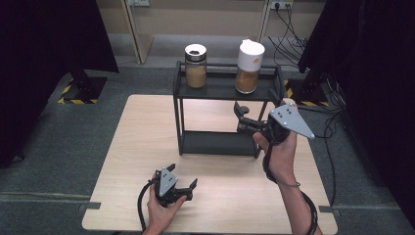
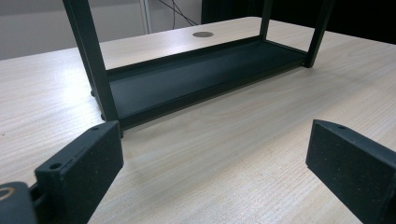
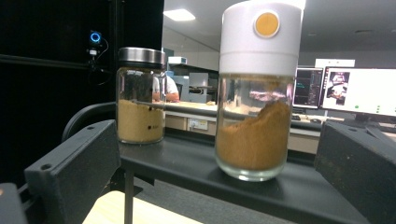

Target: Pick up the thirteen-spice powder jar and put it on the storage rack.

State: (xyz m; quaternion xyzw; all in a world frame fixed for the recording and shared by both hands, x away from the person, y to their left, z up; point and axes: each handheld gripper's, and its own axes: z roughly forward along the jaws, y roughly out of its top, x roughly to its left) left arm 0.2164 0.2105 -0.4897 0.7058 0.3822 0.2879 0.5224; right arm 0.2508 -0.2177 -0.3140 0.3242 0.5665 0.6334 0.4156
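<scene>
At the rack's top shelf, we held our right gripper (image 1: 243, 116) wide open and empty, squared up to the white-capped jar (image 3: 258, 88).

We had raised that gripper to shelf height so both jaws framed the jar, one on each side and clear of the glass, which we judged to be the line-up for a side grasp below the cap. That jar stood upright near the right end of the top shelf (image 1: 218, 88) of the black rack (image 1: 180, 122), with the steel-lidded jar (image 1: 195, 65) well apart from it toward the left end, leaving room for the jaws. Both held brown powder, so upright handling mattered. Our left gripper (image 1: 188, 188) rested low near the desk's (image 1: 137, 142) front edge, jaws spread and empty, pointed at the rack's bare lower shelf (image 2: 187, 81), out of the way.
</scene>
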